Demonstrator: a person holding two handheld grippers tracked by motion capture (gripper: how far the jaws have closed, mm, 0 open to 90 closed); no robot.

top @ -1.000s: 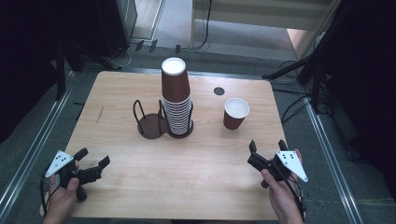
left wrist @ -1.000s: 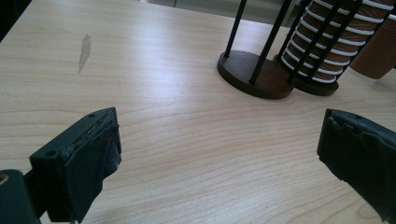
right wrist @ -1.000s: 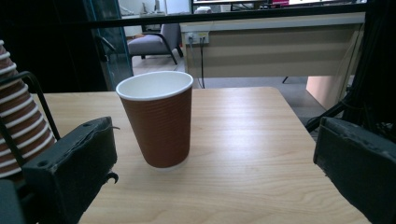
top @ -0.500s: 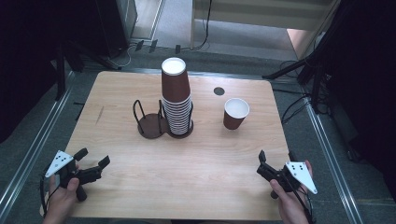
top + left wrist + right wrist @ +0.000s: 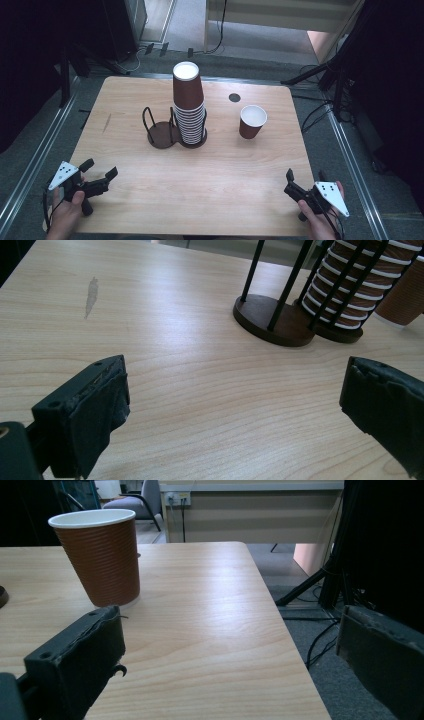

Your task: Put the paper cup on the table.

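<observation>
The cup [image 5: 252, 121] stood upright toward the far right of the tabletop [image 5: 215, 195], well apart from both grippers. Left of it, a cup stack [image 5: 189, 104] sat in a wire holder [image 5: 162, 131]. The right gripper [image 5: 304, 182] and left gripper [image 5: 99, 174] hovered at the near corners, jaws spread, holding nothing.

1. Standing at the centre of the table [image 5: 125, 145]: a two-ring wire holder [image 5: 161, 131], with a tall stack of cups [image 5: 189, 107] in its right ring.
2. Upright and well apart to the right of the stack: a single cup [image 5: 252, 121].
3. Behind that cup, on the tabletop: a small round hole [image 5: 234, 97].
4. At the near left corner: the left gripper [image 5: 102, 172], jaws spread, above bare wood.
5. At the near right corner: the right gripper [image 5: 305, 176], jaws spread, by the table edge.
</observation>
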